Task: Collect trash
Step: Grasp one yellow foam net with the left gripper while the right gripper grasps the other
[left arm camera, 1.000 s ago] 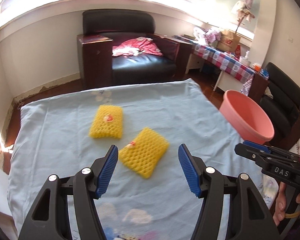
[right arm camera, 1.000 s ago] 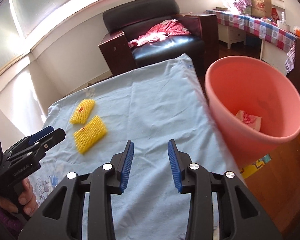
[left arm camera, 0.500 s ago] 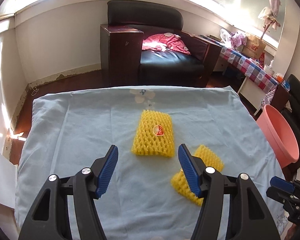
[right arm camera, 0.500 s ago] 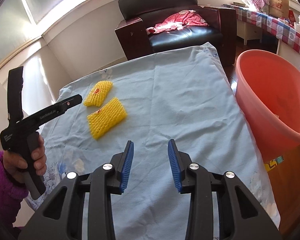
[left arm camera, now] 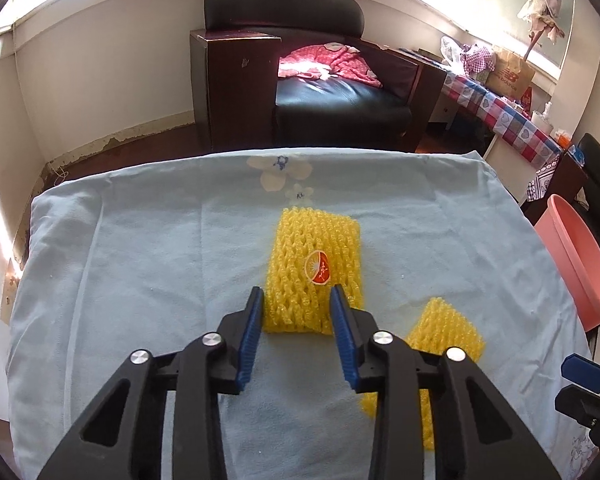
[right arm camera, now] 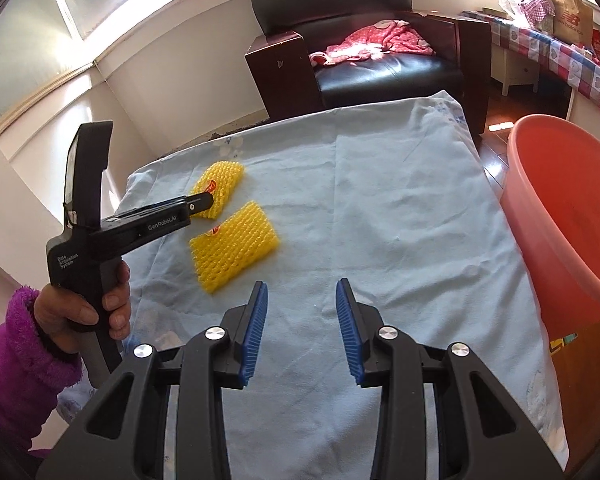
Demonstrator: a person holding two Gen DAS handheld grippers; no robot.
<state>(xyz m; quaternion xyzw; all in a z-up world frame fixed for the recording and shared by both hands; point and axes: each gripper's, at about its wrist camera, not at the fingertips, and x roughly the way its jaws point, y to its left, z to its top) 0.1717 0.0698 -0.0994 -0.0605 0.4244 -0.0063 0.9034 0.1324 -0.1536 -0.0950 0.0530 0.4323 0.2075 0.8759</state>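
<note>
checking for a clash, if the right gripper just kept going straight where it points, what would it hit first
Probably nothing but the bare blue cloth: the right gripper has open fingers with only cloth ahead. The nearer yellow foam net lies off to its left, the pink basin off to its right.

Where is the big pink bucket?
The pink plastic bucket stands off the right edge of the blue-sheeted table, at the right of both views.

Both views ride a claw and look steeply down over the cloth-covered worktop toward the armchair. The left sits close above; the right looks from further back. They share both yellow nets.
</note>
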